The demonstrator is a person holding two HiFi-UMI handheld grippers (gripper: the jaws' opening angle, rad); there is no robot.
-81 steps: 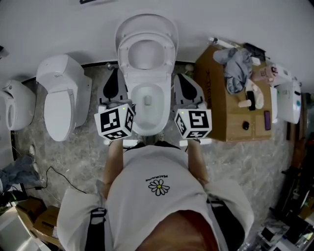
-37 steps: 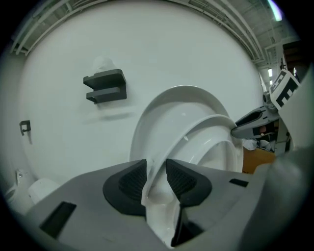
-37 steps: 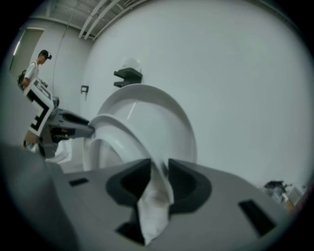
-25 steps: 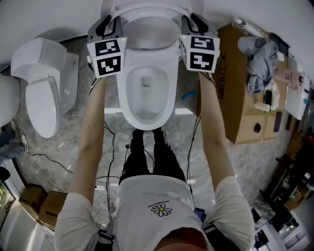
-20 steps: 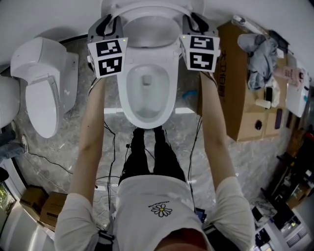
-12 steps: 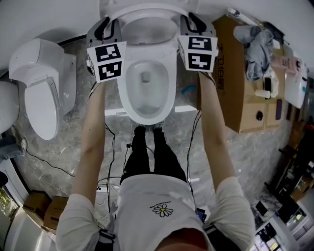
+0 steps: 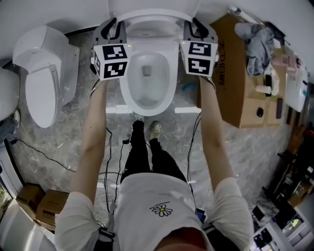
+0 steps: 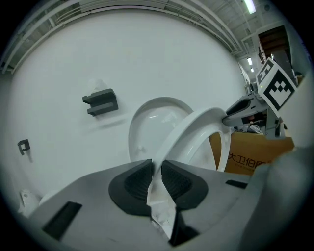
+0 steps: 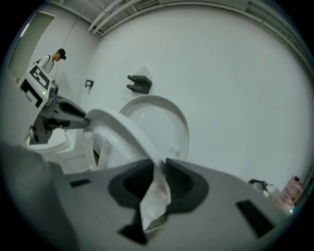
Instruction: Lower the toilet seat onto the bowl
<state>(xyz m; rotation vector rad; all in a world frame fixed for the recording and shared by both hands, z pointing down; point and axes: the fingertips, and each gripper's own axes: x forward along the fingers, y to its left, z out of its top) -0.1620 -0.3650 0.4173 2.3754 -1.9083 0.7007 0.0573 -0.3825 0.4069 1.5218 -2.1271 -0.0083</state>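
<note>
The white toilet bowl (image 7: 128,98) stands at the top middle of the head view. Its seat ring (image 7: 147,15) is tilted part-way up in front of the raised lid (image 7: 152,4). My left gripper (image 7: 114,25) is at the seat's left edge and my right gripper (image 7: 196,24) at its right edge. In the left gripper view the left gripper (image 8: 157,165) is closing, its pads pressed on the seat rim (image 8: 191,130). In the right gripper view the right gripper (image 9: 159,165) is shut on the seat rim (image 9: 122,132), the lid (image 9: 164,122) behind.
A second white toilet (image 7: 41,78) stands to the left. A cardboard box (image 7: 240,93) with clothes (image 7: 255,34) on it is at the right. Cables (image 7: 110,147) lie on the marble floor by my feet (image 7: 154,131). A dark bracket (image 8: 100,102) is on the wall.
Both grippers have come a little toward me with the seat between them. My feet have shifted in front of the bowl.
</note>
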